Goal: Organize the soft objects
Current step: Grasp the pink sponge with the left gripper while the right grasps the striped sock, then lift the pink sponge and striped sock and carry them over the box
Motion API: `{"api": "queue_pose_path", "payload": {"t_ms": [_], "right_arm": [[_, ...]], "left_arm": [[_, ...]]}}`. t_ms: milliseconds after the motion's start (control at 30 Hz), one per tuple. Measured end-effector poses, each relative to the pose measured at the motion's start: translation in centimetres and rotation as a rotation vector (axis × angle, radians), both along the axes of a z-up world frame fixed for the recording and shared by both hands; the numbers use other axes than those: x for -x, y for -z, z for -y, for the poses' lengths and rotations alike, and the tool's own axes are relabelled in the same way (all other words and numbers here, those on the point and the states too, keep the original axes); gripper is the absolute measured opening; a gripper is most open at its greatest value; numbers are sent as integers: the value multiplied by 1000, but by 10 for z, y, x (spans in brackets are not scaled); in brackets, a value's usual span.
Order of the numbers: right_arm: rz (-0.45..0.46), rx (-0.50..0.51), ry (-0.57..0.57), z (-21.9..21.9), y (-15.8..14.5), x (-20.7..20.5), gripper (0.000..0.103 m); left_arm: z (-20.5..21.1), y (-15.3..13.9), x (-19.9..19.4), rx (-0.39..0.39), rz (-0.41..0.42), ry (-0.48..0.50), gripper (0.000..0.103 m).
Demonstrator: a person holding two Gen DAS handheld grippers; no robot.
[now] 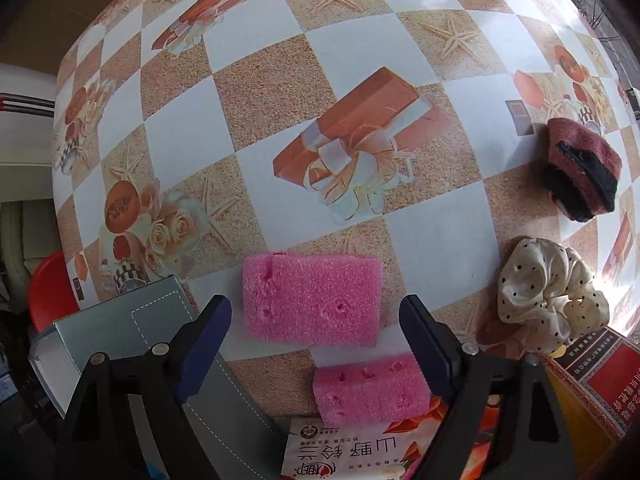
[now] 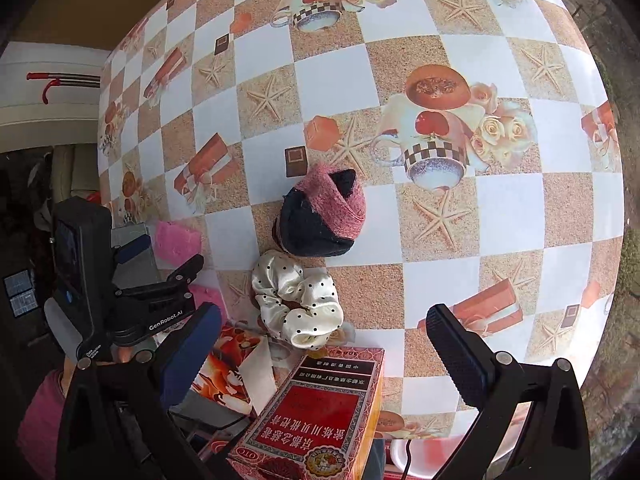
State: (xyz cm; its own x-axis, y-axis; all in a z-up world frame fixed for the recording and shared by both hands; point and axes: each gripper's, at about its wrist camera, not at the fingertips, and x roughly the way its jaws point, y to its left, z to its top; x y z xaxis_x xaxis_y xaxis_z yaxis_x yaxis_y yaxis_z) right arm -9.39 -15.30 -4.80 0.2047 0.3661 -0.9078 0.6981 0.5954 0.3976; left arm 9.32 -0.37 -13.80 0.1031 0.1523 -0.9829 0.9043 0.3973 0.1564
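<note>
Red box (image 2: pixel 320 412): "OTC" | left gripper (image 1: pixel 316 340): "GenRobot.AI", spread, empty | right gripper (image 2: pixel 324 360): spread, empty

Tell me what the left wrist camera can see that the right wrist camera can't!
Only the left wrist view shows both pink sponges whole: the big sponge and the small sponge. Only the right wrist view shows the left tongs from outside, and the whole red box. Both show the spotted scrunchie, the red-and-black sock and the checkered tablecloth.
</note>
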Motion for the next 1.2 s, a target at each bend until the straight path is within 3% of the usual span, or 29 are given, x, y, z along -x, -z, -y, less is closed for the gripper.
{"api": "queue_pose_path", "payload": {"t_ms": [167,367,400,433,500,600,867,1033,1200], "right_arm": [[-37,46,-115,-3,30,-42,103],[-79,60,-170,-12,60,-58,103],[-80,70,-174,-13,60,-58,96],[-79,74,-179,-15,60,-58,79],[-90,69,-191,-18,62,-57,59],[-70,82,-183,-18,60,-48,41],[38,165,-41,-5,20,6,41],[29,177,95,4,-2,55,41],[44,190,198,1,-22,86,41]], "left_arm": [[-2,14,-1,-40,0,-16,89],[-7,18,6,-38,-28,-33,86],[-7,16,9,-30,-42,-36,80],[-8,13,11,-21,-58,-41,76],[-6,11,14,-28,-49,-38,74],[-5,1,20,0,-45,-35,73],[0,-64,51,134,28,51,73],[-3,-96,72,202,43,68,73],[-10,-97,95,236,39,120,73]]}}
